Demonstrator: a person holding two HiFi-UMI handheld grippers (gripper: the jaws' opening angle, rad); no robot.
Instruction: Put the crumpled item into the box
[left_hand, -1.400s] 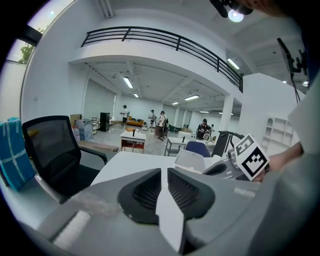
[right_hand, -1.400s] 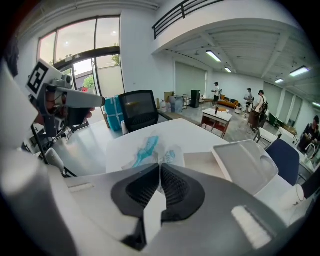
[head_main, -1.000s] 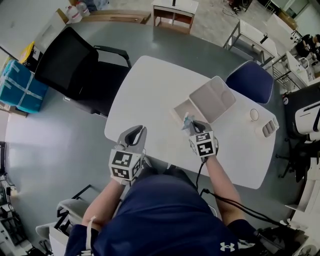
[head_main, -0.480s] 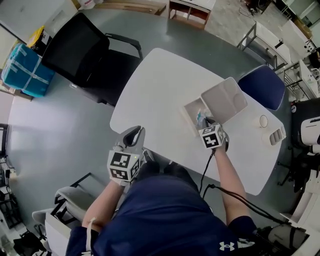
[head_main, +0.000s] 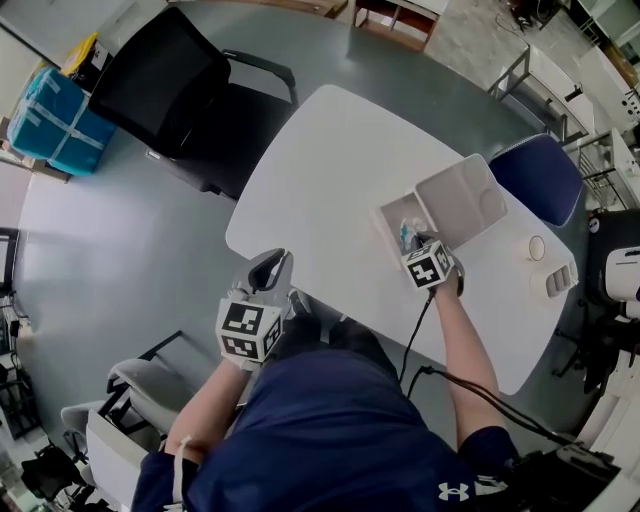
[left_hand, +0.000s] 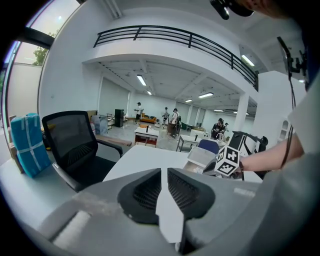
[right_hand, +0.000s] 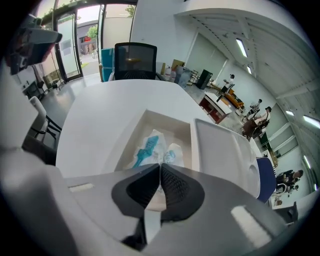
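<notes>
Firstly, right gripper (right_hand: 160, 165): jaws closed on the crumpled item (right_hand: 152, 145), a white wad with teal print, pinched at the jaw tips. The item hangs inside the box (right_hand: 131, 132), low between its walls; whether it touches the bottom cannot be told.

Box: white, shallow, open. Its hinged lid (right_hand: 220, 150) is laid back flat on the far side, touching the box along one edge.

Left gripper (left_hand: 161, 171): jaws together, nothing between them. It is held off the near edge of the tabletop (head_main: 320, 180), well apart from the box.

Head view, same items: right gripper (head_main: 413, 240) pointing down into the box (head_main: 388, 215), crumpled item (head_main: 408, 232) at its tips, lid (head_main: 460, 198) beyond, left gripper (head_main: 270, 268) by the person's lap.

Tabletop: white, rounded corners. A small round object (head_main: 537, 247) and a ribbed holder (head_main: 560, 280) sit near its right end.

Surroundings: black office chair (head_main: 165, 75) at the far left side, blue chair (head_main: 540, 175) beyond the lid, teal wrapped parcel (head_main: 55, 110) on the floor.
</notes>
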